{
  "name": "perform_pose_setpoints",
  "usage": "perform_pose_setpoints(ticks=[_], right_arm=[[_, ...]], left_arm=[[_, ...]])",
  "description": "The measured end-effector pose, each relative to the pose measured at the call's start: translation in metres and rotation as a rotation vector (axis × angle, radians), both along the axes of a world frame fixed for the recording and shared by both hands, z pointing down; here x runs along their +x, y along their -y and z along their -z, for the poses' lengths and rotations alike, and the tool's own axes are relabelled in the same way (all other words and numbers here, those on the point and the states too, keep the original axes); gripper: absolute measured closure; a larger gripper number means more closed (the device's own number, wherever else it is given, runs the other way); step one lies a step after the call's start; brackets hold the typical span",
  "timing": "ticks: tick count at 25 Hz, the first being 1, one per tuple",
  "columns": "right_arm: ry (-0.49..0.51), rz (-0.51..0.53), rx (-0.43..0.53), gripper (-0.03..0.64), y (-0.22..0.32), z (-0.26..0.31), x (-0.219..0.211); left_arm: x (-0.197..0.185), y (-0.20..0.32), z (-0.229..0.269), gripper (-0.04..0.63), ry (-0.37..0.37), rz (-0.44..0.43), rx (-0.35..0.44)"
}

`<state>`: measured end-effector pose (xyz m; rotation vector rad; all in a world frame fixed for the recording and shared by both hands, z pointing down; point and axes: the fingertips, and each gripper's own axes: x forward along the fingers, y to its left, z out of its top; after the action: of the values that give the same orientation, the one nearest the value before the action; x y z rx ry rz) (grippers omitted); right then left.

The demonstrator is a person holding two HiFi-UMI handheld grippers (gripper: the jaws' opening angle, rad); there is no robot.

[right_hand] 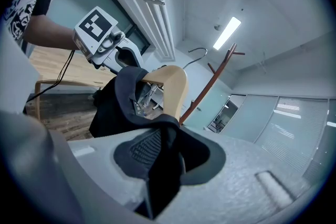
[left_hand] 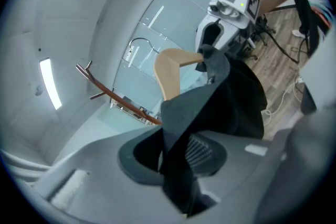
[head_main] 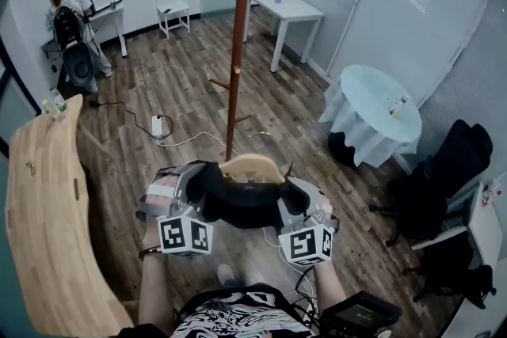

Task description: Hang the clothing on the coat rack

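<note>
A black garment [head_main: 242,202] hangs on a pale wooden hanger [head_main: 252,167], stretched between my two grippers in front of my chest. My left gripper [head_main: 200,184] is shut on the garment's left shoulder [left_hand: 181,136], cloth pinched between its pads. My right gripper [head_main: 289,198] is shut on the right shoulder [right_hand: 163,157] in the same way. The hanger's wire hook [right_hand: 198,52] sticks up above the wooden arch [right_hand: 170,89]. The brown wooden coat rack [head_main: 238,51] stands straight ahead on the floor, its pegs bare; it also shows past the hanger [left_hand: 118,97] [right_hand: 210,81].
A curved wooden bench [head_main: 43,225] runs along the left. A white cable and power strip [head_main: 158,127] lie on the floor by the rack's foot. A round table with a white cloth [head_main: 372,111] and black chairs [head_main: 447,170] stand right. A person [head_main: 70,20] sits far left.
</note>
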<state>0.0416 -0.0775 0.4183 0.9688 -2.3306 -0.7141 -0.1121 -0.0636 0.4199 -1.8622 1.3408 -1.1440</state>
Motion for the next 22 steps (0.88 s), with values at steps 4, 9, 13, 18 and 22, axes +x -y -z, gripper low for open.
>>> perform_pose_setpoints(ticks=[4, 9, 13, 18, 22], right_arm=[[0.002, 0.007, -0.011, 0.518, 0.030, -0.002, -0.019], [0.008, 0.004, -0.020, 0.518, 0.057, -0.007, -0.036], [0.013, 0.004, -0.018, 0.518, 0.077, -0.008, -0.042], [0.012, 0.003, -0.024, 0.518, 0.101, -0.010, -0.049], [0.008, 0.002, -0.047, 0.518, 0.119, -0.017, -0.051]], left_arm=[[-0.019, 0.029, -0.002, 0.509, 0.001, 0.009, -0.009], [-0.036, 0.057, -0.007, 0.509, -0.004, 0.008, -0.027], [-0.043, 0.077, -0.007, 0.509, -0.005, 0.007, -0.031], [-0.049, 0.101, -0.010, 0.509, -0.007, 0.008, -0.036], [-0.051, 0.120, -0.017, 0.509, -0.006, 0.008, -0.051]])
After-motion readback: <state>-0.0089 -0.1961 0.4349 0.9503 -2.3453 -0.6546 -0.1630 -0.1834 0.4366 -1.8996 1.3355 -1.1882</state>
